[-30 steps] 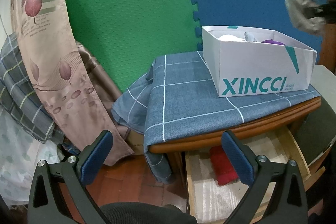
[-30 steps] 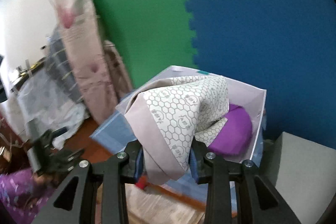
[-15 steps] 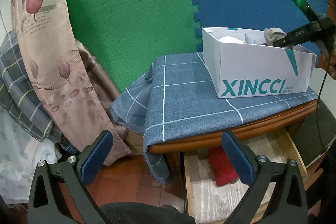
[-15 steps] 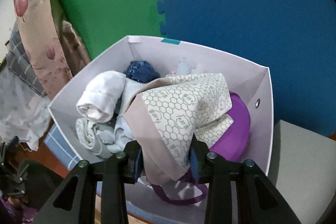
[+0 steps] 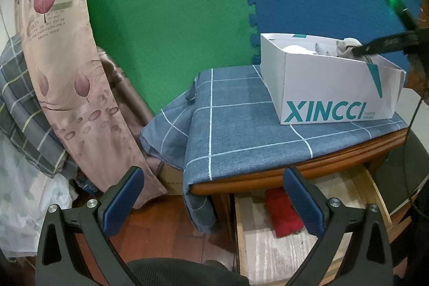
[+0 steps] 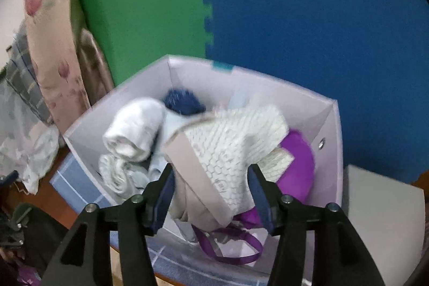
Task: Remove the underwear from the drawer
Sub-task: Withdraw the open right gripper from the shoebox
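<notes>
Now the right gripper [image 6: 211, 189] is opening over the white cardboard box [image 6: 332, 152], its pads parting from the beige honeycomb-print underwear [image 6: 230, 152] between them. Cloth could snag a pad and lift out, or slump over the near rim. The left gripper [image 5: 213, 195] hangs empty, jaws wide, above the open wooden drawer [image 5: 372, 186].

Crowded box [image 6: 329, 152]; open drawer [image 5: 268, 248] mostly free.

Left gripper [image 5: 213, 195], right gripper [image 6: 211, 190]: black arms, blue textured pads, silver screws
</notes>
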### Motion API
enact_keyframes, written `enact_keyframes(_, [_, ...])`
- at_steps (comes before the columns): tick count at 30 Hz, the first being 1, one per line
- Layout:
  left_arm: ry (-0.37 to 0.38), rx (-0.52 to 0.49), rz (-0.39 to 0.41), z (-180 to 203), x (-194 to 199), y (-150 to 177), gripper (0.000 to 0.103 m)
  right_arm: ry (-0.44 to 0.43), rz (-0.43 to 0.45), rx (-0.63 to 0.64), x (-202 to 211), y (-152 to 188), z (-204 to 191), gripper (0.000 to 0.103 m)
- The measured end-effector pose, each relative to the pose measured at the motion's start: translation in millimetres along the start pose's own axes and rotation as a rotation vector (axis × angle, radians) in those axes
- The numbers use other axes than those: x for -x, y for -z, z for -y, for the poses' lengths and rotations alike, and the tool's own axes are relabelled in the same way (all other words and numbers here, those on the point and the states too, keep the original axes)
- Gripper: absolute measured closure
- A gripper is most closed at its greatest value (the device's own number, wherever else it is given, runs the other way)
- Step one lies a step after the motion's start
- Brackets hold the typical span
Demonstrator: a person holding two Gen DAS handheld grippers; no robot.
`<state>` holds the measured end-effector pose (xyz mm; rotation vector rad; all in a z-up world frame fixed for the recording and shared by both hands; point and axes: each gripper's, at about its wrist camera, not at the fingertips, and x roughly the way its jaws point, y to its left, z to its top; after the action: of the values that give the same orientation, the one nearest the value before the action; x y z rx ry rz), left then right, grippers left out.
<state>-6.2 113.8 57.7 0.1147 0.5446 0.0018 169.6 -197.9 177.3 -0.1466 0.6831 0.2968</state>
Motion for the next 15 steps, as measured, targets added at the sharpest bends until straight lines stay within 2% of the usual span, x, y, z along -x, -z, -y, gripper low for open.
enact_keyframes(4, [-0.010,-0.012,0.002,3,1,2,0.000,-0.082,0.190,0.016,60,21,-7,0.046])
enact_keyframes(7, [-0.012,-0.027,0.006,6,2,3,0.000,-0.115,0.278,0.059,103,60,-15,0.041])
enact_keyframes(10, [-0.016,-0.051,0.010,10,3,4,0.000,-0.082,0.267,0.068,124,106,-13,0.041])
enact_keyframes(15, [-0.004,-0.125,-0.006,25,1,6,0.000,-0.055,0.183,-0.105,125,171,30,0.041])
